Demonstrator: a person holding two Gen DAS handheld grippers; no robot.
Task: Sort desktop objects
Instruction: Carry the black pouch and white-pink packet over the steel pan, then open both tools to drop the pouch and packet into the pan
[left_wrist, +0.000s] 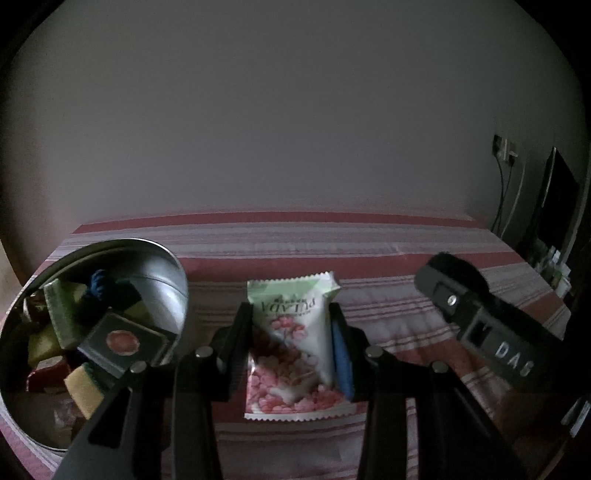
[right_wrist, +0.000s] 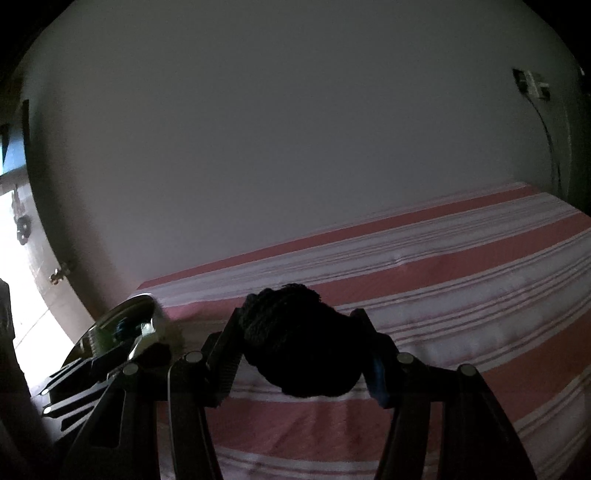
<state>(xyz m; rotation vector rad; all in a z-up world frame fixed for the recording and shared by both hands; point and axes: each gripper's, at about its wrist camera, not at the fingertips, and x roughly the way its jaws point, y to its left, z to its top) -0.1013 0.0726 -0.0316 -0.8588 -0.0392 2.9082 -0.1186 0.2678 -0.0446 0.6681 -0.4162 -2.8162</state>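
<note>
2 close wrist views face the wall, sharing striped cloth (left_wrist: 388, 266) (dim).

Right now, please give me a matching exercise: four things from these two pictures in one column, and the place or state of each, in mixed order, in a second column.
Things:
1. snack packet
2. black yarn ball
3. round metal tin
4. striped cloth

Places or states:
A. covers the surface below
B. between the left gripper's fingers
C. holds sponges and other small items
D. between the right gripper's fingers

Pairs: 1-B, 2-D, 3-C, 4-A
</note>
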